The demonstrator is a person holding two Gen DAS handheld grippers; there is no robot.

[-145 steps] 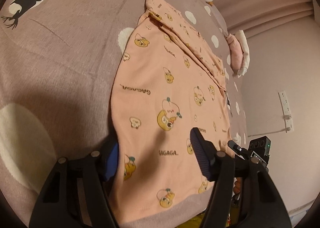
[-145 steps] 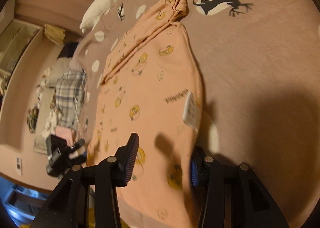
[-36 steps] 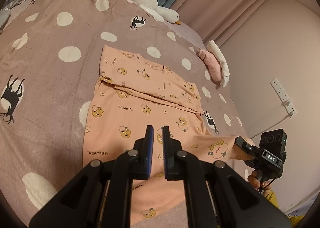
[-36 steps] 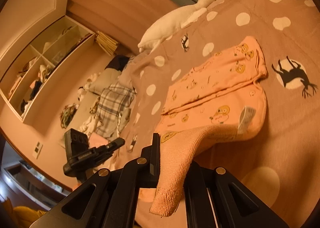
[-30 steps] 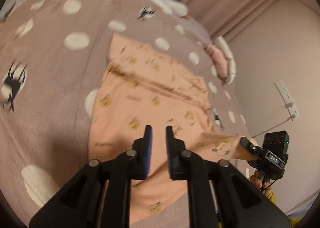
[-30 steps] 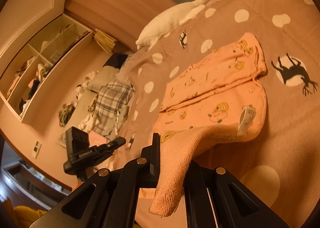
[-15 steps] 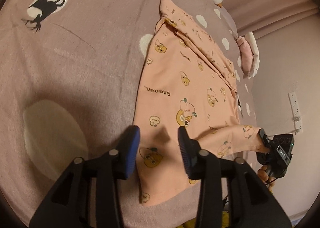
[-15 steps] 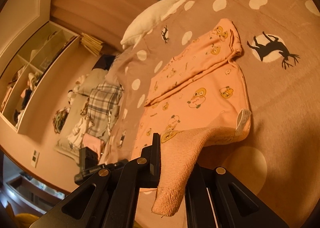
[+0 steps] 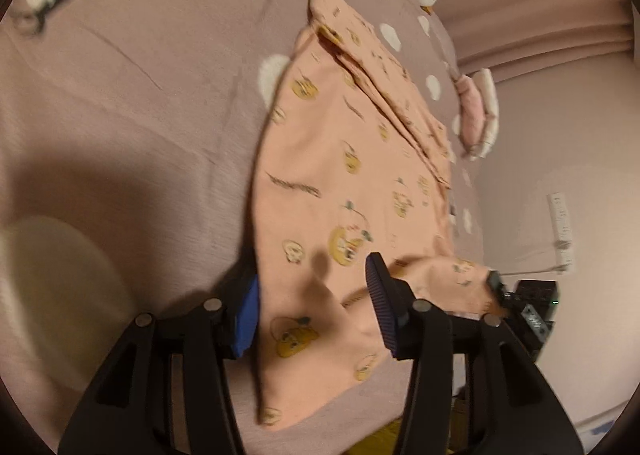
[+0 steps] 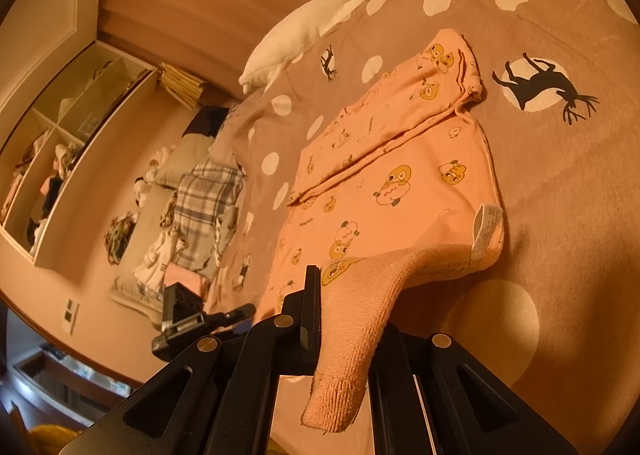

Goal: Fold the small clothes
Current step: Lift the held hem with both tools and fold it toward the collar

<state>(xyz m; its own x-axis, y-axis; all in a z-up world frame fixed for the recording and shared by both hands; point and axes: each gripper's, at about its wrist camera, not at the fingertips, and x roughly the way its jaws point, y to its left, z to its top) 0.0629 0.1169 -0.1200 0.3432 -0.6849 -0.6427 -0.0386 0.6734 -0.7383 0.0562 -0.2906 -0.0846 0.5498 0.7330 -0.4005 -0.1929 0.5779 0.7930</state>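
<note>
My peach cartoon-print garment (image 10: 404, 191) lies spread on the dotted bedspread (image 10: 568, 183), and the fold looks barely begun: one long strip along its far edge is already turned over, while the main body is flat and unfolded. My right gripper (image 10: 352, 339) has its jaws clenched on the ribbed cuff (image 10: 340, 395) of a sleeve, lifted off the bed at the near edge. My left gripper (image 9: 314, 307) hovers low over the garment's near left edge; its jaws are opening, straddling the cloth without pinching it. I judge the sleeve fold and the body folds are all left to do. Counted: one garment, two grippers, one plush goose (image 10: 316, 19) far off by the curtains.
</note>
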